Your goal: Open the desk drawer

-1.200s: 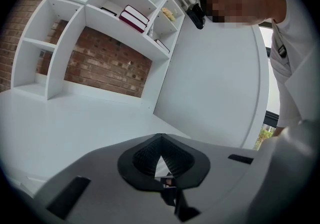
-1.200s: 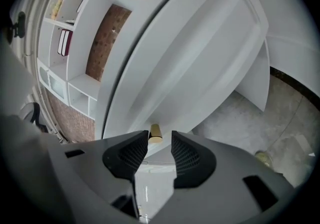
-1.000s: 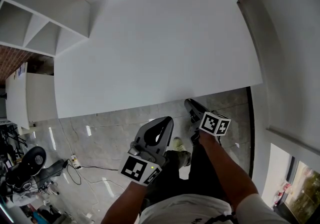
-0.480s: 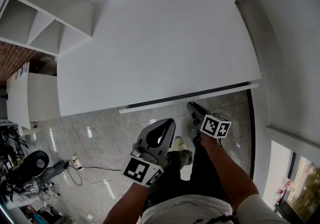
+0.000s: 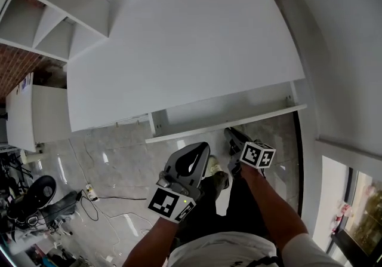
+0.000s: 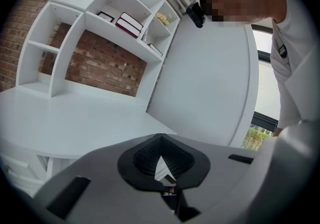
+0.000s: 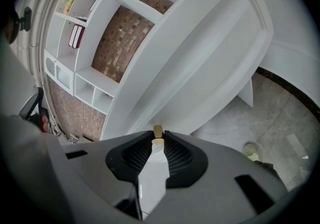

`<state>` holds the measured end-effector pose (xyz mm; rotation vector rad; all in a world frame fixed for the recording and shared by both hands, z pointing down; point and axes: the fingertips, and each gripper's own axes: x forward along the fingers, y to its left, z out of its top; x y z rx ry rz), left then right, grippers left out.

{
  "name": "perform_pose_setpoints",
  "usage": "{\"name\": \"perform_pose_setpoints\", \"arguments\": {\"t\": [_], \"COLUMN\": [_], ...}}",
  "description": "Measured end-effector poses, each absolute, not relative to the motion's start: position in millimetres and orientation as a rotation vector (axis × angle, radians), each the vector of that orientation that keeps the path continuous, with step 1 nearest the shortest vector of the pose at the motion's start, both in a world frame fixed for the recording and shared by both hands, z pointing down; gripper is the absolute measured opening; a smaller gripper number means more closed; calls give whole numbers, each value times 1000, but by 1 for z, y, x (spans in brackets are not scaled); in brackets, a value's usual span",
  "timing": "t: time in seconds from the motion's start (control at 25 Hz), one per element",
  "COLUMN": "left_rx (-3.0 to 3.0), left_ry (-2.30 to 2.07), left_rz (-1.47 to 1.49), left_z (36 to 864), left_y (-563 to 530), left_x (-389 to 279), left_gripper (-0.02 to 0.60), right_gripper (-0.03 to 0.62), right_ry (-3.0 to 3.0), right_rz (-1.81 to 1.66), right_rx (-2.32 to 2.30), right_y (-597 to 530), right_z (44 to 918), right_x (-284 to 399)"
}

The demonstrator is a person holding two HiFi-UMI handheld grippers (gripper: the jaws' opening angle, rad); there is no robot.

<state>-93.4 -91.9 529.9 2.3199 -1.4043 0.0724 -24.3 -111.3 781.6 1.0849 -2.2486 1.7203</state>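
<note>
In the head view the white desk (image 5: 179, 51) has its drawer (image 5: 227, 107) pulled out, and the inside shows behind the front panel (image 5: 224, 124). My right gripper (image 5: 230, 134) reaches under that front panel's edge. In the right gripper view its black pads (image 7: 177, 155) press on a small tan knob (image 7: 158, 131) on the drawer front (image 7: 210, 52). My left gripper (image 5: 200, 147) hangs in the air below the drawer and touches nothing. Its jaws meet at the tip (image 6: 160, 138) with nothing between them.
A white shelf unit (image 5: 42, 15) stands on the desk's back left, with books (image 6: 129, 23) in it. A white wall panel (image 5: 340, 51) borders the desk on the right. On the tiled floor are a power strip with cables (image 5: 89, 191) and my shoe (image 5: 215, 171).
The drawer has slid out from shut to well open. My right gripper came back toward me with its front edge. The left gripper shifted only a little.
</note>
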Motion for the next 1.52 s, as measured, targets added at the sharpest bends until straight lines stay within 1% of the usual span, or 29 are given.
{"name": "perform_pose_setpoints", "arguments": {"t": [0.8,1.32,1.52], "left_rx": [2382,2402,2403], "left_ry": [-1316,-1289,-1283], "left_rz": [87,91,93], "left_z": [512,505,503], "left_y": [-36,-24,-24], "left_x": [-61,-56,-54], "left_gripper": [12,12,12], "right_gripper": [78,78,78], "right_ry": [-2175,-2148,-2131], "right_rz": [1733,1718,1777], "right_rx": [1090,1091,1090], "right_y": [-2,26,28], "right_z": [786,786,786], "right_x": [14,23,26]}}
